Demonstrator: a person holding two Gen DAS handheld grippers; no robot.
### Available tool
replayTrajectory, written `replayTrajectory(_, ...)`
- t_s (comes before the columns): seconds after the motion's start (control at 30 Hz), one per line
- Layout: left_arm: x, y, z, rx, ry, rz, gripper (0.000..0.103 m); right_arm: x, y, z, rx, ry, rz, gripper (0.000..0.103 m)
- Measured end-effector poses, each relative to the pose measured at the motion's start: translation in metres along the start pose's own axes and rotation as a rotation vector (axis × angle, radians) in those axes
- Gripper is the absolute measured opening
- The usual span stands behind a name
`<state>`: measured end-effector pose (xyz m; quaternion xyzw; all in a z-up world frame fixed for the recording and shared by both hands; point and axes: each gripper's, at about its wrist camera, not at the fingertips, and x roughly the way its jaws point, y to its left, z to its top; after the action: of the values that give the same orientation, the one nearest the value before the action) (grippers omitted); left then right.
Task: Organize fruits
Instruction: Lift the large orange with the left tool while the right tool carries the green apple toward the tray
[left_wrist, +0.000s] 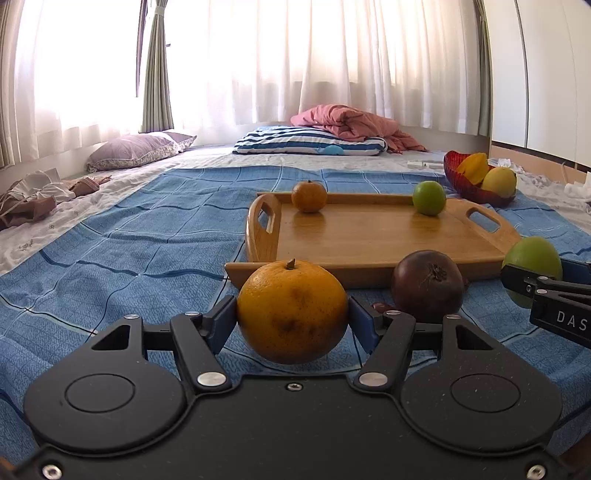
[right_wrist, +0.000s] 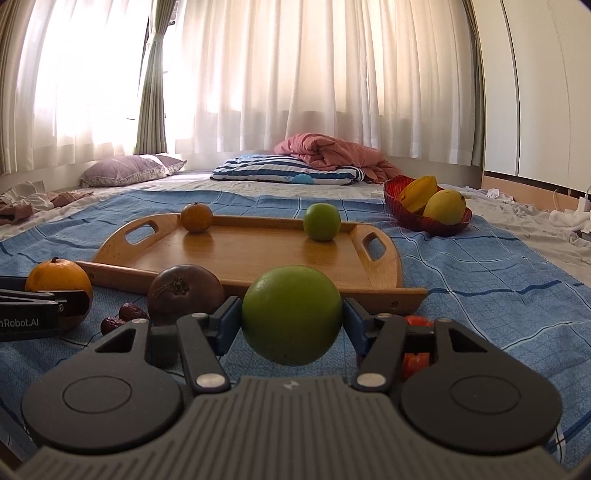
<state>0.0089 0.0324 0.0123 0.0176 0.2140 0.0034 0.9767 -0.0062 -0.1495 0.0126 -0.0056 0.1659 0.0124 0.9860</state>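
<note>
Wooden tray (right_wrist: 258, 254) holds a small orange (right_wrist: 196, 218) and lime (right_wrist: 321, 222); left fingers (left_wrist: 221, 325) pinch an orange (left_wrist: 291, 312), right fingers (right_wrist: 225, 325) a green fruit (right_wrist: 291, 315).

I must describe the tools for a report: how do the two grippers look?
Both are black, with two round discs, silver pivot pins and blue pads on the jaws. The left gripper has a smooth black body; the right gripper has a ribbed grey one. White lettering marks their sides.

The left gripper (left_wrist: 292, 314) clamps a large orange (left_wrist: 291, 312) above the blue blanket (left_wrist: 110, 266). Just beyond lies a wooden tray (left_wrist: 369, 236) carrying a small orange (left_wrist: 309, 196) and a green fruit (left_wrist: 429, 198); a dark purple fruit (left_wrist: 427, 286) sits beside its near edge.
</note>
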Motion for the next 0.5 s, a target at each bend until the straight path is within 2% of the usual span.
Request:
replayTrajectory(0.23,0.004,0.002,0.022,-0.004,-0.034,-0.011,0.063,0.004,-0.007,0.016,0.041,-0.017,0.015,0.062)
replayTrajectory(0.5,0.018,0.006,0.056,-0.038,-0.030,-0.040,0.063,0.015,-0.025,0.045,0.132,-0.031,0.030,0.062)
